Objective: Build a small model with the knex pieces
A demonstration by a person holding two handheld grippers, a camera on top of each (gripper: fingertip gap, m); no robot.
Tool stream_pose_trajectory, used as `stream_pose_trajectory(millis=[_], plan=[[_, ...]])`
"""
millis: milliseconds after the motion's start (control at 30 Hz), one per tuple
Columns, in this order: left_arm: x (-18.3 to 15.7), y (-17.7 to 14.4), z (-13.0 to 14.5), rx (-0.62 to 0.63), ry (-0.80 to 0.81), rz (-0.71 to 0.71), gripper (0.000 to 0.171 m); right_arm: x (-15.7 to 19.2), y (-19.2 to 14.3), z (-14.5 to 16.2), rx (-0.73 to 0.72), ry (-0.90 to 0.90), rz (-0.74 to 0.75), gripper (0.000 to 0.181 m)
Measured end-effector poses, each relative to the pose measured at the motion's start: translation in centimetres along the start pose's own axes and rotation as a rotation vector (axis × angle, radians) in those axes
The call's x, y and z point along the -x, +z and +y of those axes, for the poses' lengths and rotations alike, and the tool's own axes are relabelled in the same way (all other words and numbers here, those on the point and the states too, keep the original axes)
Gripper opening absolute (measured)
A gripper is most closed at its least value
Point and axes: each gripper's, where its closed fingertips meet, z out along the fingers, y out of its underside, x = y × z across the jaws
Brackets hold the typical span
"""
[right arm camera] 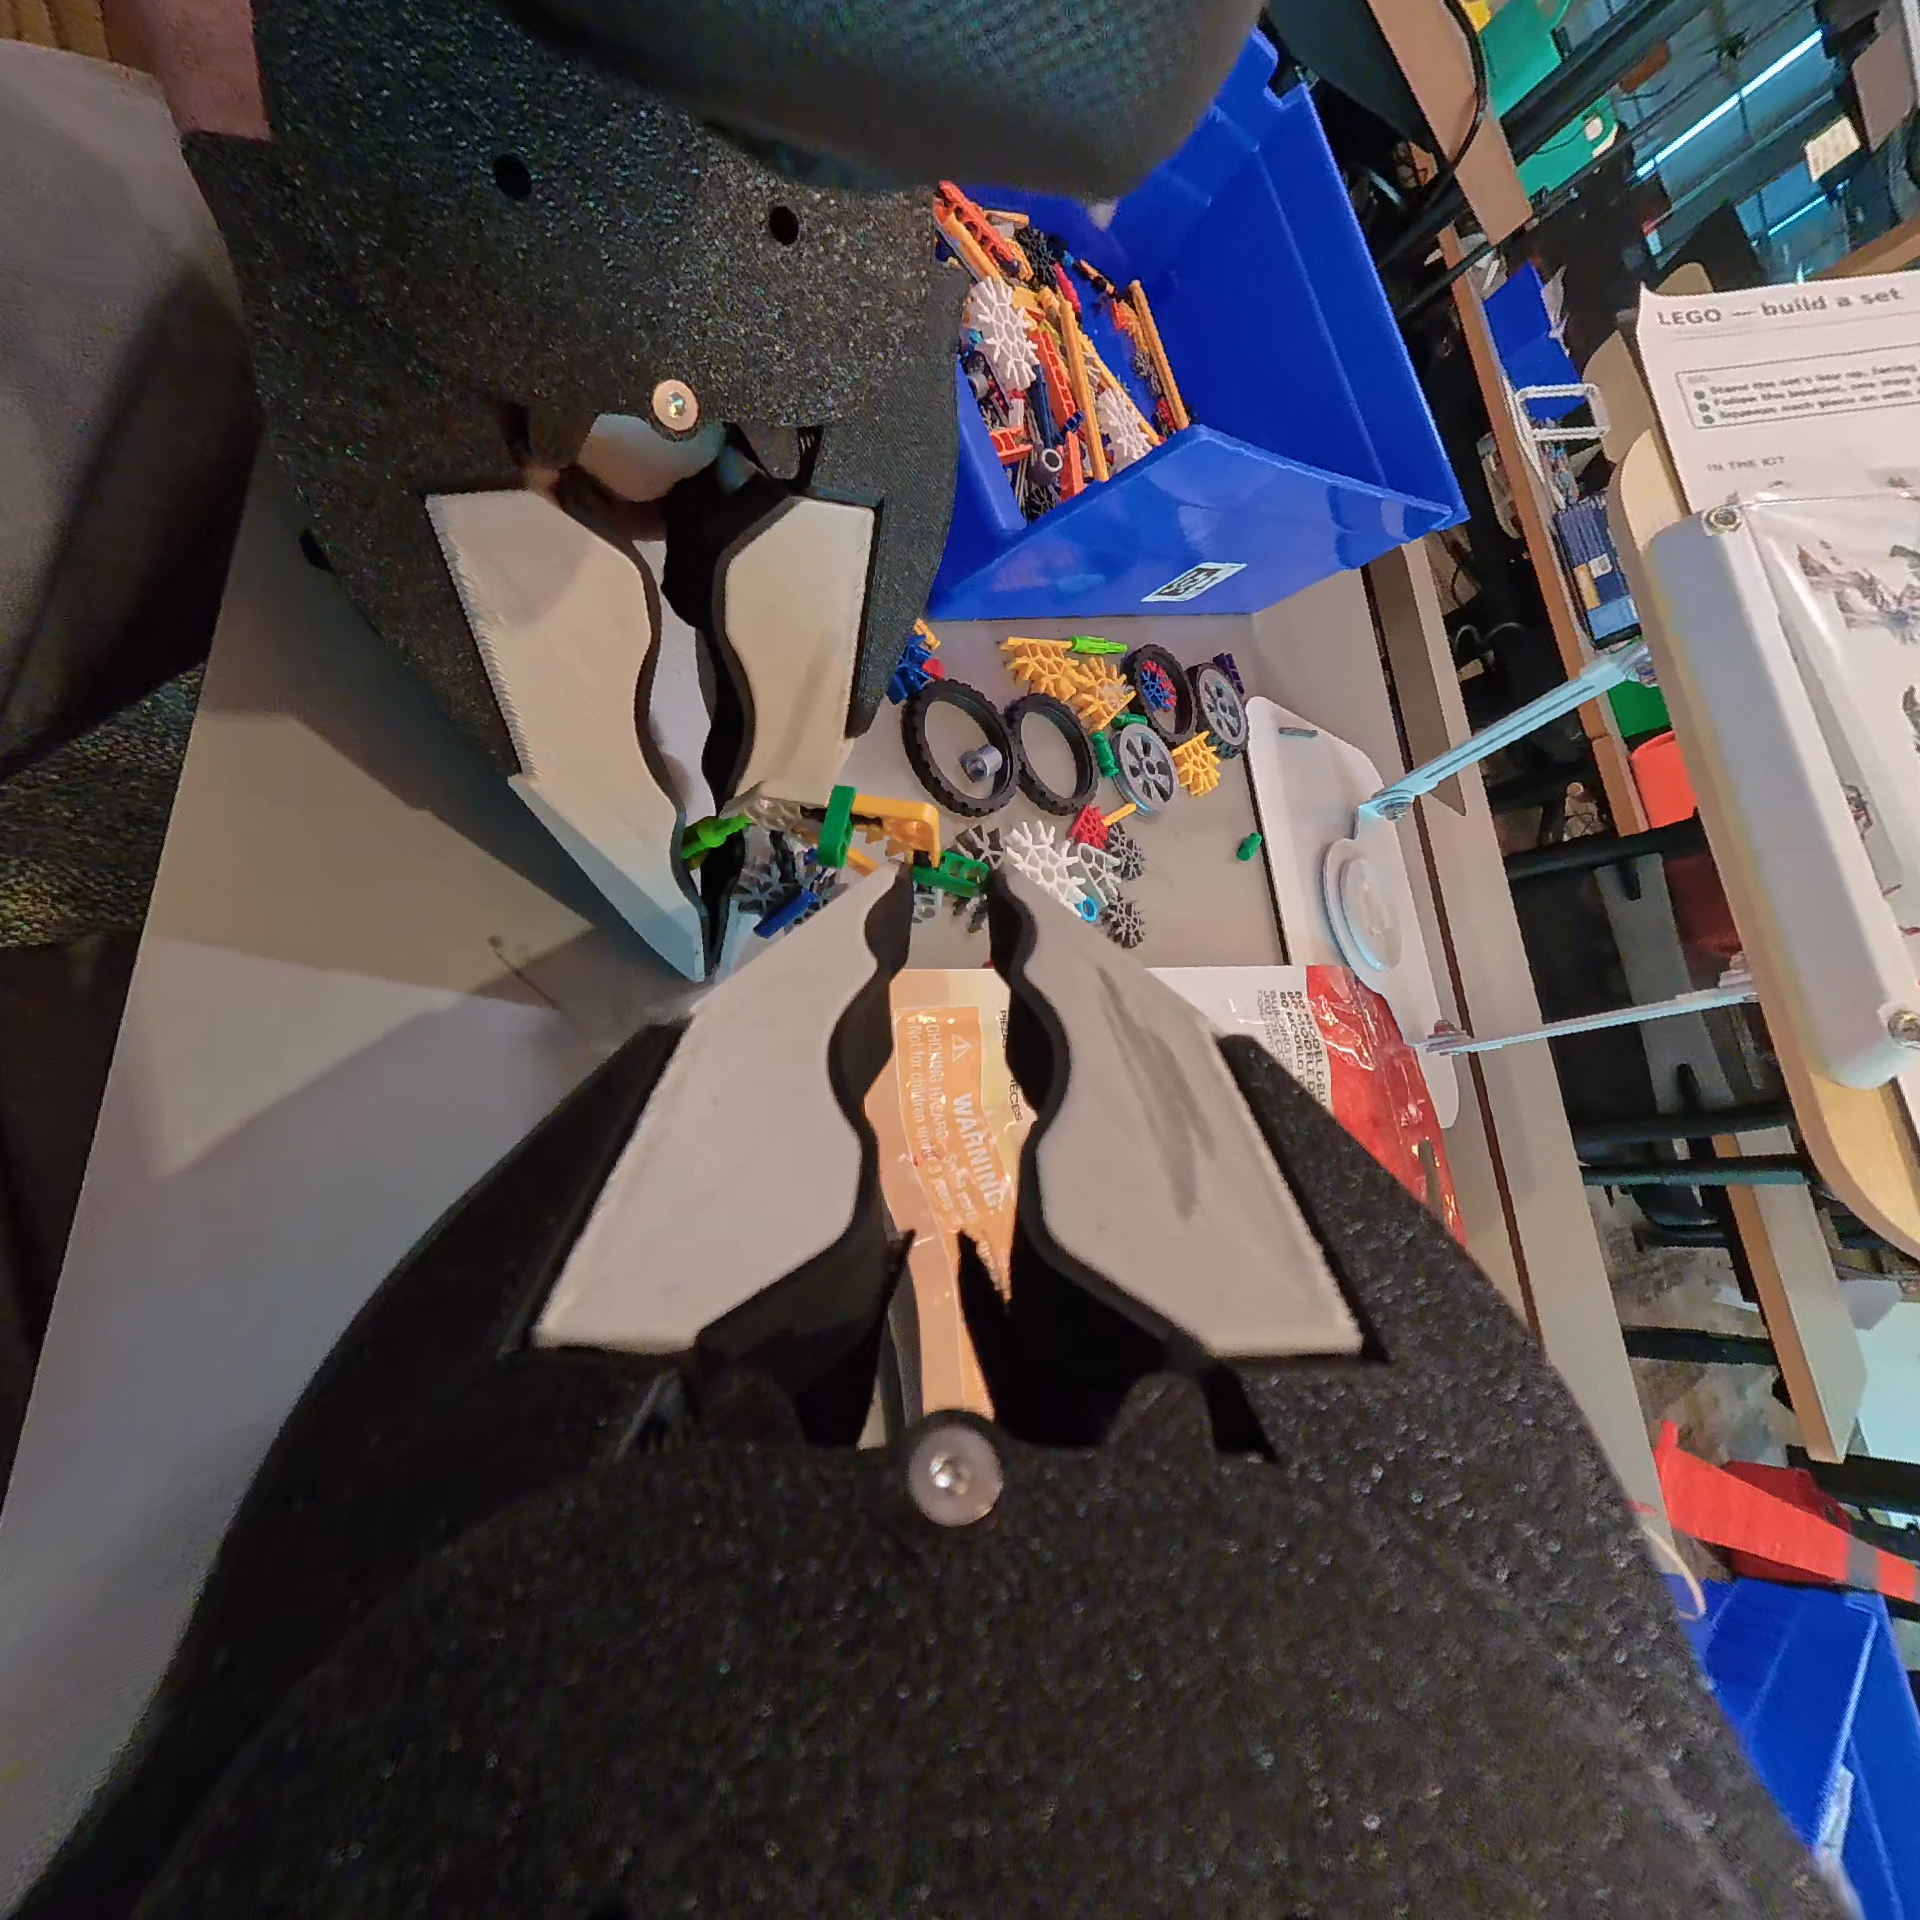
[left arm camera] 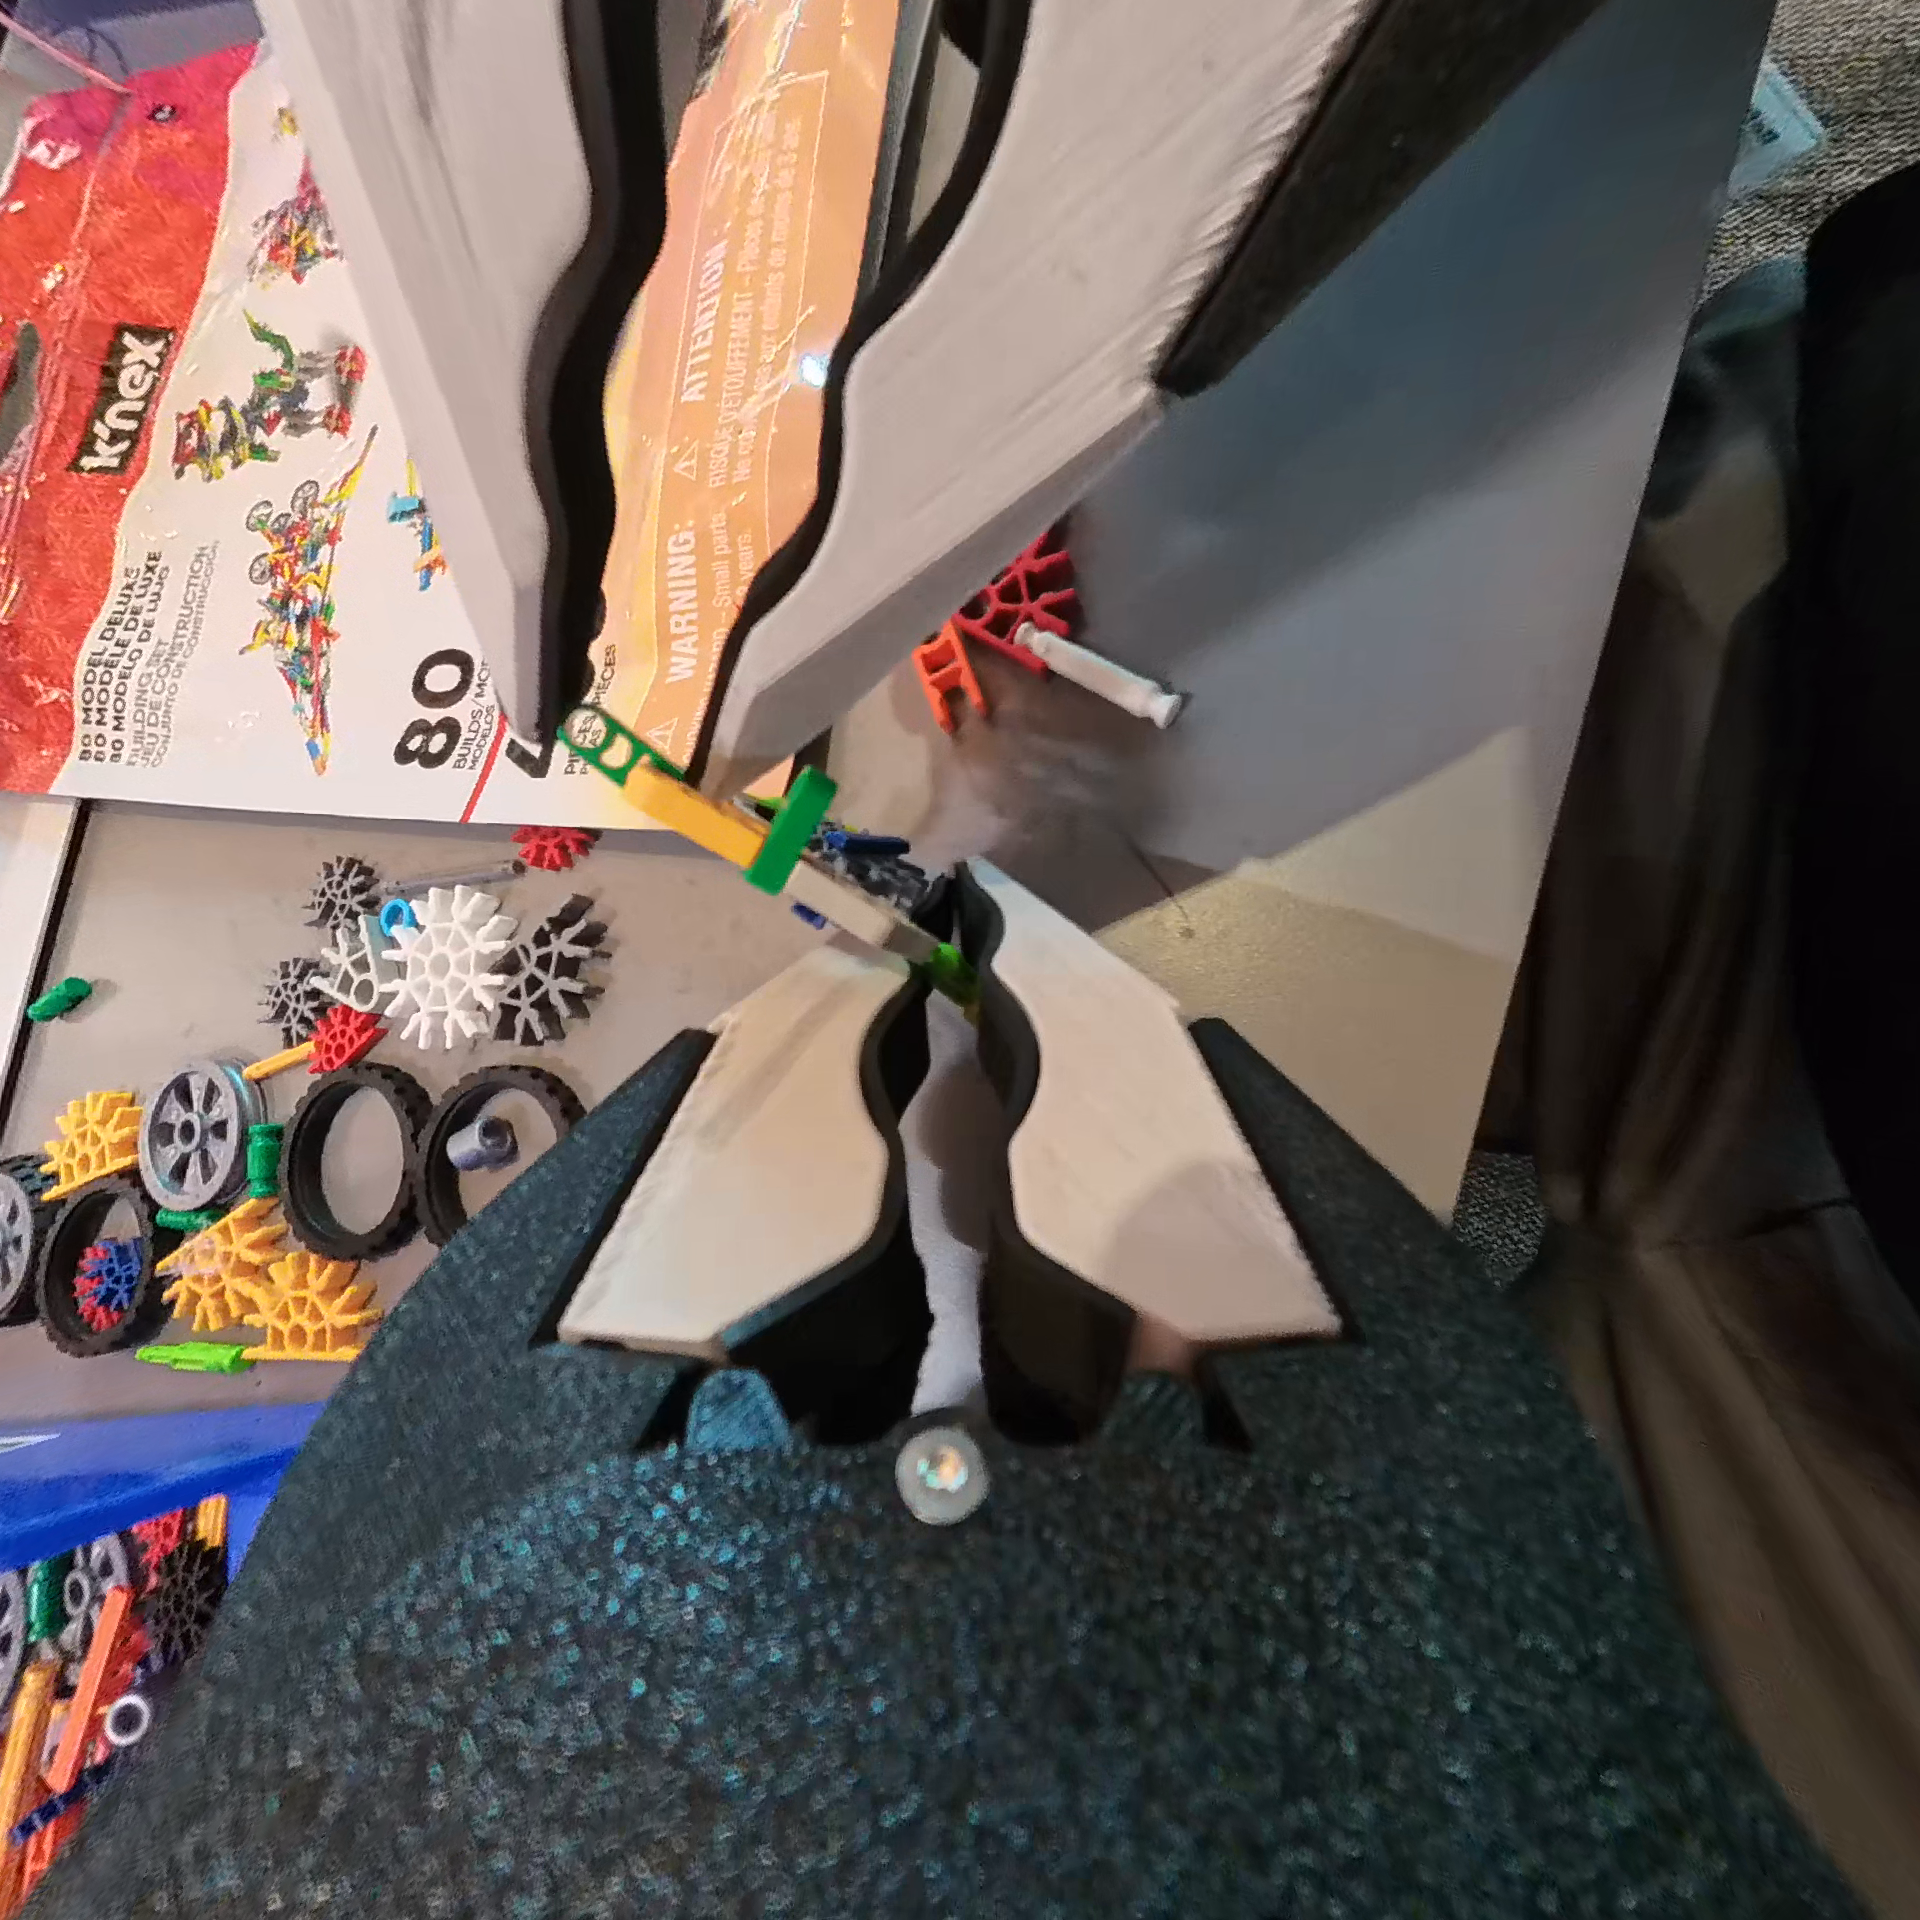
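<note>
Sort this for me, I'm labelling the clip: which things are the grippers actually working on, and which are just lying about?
In hand:
left gripper, shut on the small rod-and-connector assembly
right gripper, tips either side of the green end piece

Lying about:
black tyres
white snowflake connector
yellow connectors
toy box
blue bin of parts

A pale grey tabletop [right arm camera: 1309, 665] is seen at centre frame; wooden shelving [right arm camera: 1475, 343] is crowded along the upper right, and blue bins [right arm camera: 1797, 1704] are stacked at lower right.
</note>
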Motion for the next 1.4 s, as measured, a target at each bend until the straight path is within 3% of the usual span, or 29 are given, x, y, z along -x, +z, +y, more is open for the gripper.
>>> stream_pose_trajectory(millis=[33, 667, 1067, 1300, 1400], plan=[[0.0, 0.0, 0.0, -0.002, 0.002, 0.0, 0.0, 0.0, 0.0, 0.0, 0.0, -0.009, 0.0, 0.013], [0.1, 0.1, -0.1, -0.014, -0.003, -0.005, 0.0, 0.4, -0.4, -0.8, 0.022, -0.136, -0.011, 0.012], [2.1, -1.6, -0.9, -0.126, -0.092, -0.243, 0.02, -0.6, -0.6, -0.1, 0.012, -0.043, 0.045, 0.013], [3.4, -3.4, -2.1, -0.192, -0.06, -0.418, 0.028, -0.5, -0.4, 0.1, 0.018, -0.014, 0.052, 0.013], [3.3, -3.7, -2.9, -0.223, -0.025, -0.458, 0.012, -0.5, -0.3, 0.1, 0.01, 0.007, 0.045, 0.013]])
